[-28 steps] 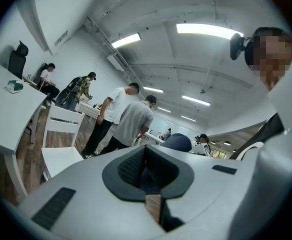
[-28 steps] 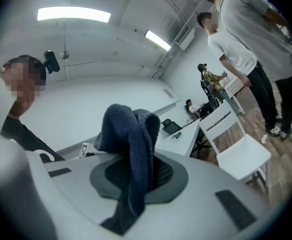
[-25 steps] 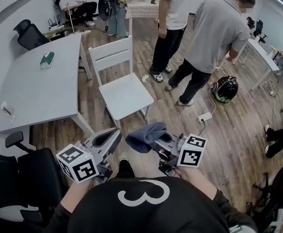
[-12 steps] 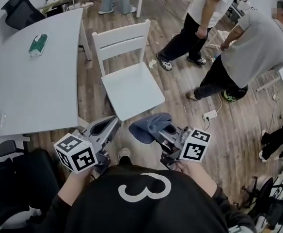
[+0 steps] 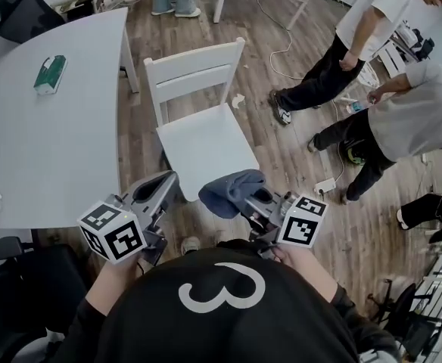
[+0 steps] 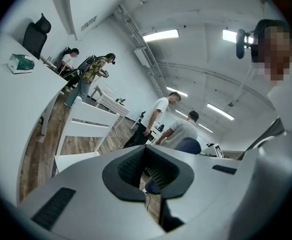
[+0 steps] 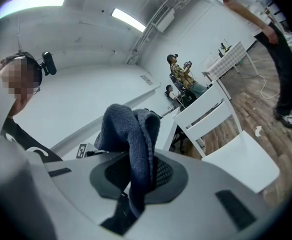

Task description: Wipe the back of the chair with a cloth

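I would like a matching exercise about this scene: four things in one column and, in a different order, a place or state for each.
1. cloth
2. chair
3. green box
4. left gripper

A. on the grey table
B. holds nothing
C. between the jaws of the right gripper
D. white, standing on the wooden floor

Pairs: 1-C, 2-D, 3-A, 4-B
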Demonstrator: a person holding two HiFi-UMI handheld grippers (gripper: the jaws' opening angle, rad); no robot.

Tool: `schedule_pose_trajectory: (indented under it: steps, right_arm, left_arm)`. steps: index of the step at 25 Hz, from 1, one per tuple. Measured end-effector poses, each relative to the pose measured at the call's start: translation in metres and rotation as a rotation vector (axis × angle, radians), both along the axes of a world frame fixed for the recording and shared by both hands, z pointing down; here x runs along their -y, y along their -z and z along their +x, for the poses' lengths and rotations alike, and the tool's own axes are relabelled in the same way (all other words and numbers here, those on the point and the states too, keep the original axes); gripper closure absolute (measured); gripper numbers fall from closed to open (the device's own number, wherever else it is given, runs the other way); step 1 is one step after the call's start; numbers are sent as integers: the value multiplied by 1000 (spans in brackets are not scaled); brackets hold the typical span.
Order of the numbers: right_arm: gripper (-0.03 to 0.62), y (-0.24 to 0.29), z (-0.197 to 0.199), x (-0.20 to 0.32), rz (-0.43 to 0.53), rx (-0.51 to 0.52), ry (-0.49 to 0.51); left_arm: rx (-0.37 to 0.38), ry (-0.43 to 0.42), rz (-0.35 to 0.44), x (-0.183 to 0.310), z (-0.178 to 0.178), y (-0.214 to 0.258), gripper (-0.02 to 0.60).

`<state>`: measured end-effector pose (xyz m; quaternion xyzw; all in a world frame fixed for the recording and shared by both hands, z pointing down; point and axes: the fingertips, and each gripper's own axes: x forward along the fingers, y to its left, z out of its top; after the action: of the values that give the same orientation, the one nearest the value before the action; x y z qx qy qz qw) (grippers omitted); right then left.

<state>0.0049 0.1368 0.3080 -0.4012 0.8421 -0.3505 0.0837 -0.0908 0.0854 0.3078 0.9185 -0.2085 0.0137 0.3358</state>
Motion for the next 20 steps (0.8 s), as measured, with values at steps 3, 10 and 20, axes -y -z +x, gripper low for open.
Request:
schedule_pose_trajectory:
  steps: [3,10,20]
  right_arm:
    - [543,-2,9,19,-1,7,16]
    - [543,-13,26,91,-10,38,118]
    - [543,-12,63,190,6,31,281]
  left_arm:
    - [16,25,-4,15,6,-3,568]
    - [61,152,-11,64,13,-5,568]
    - [112,351,-18,133,54,-4,568]
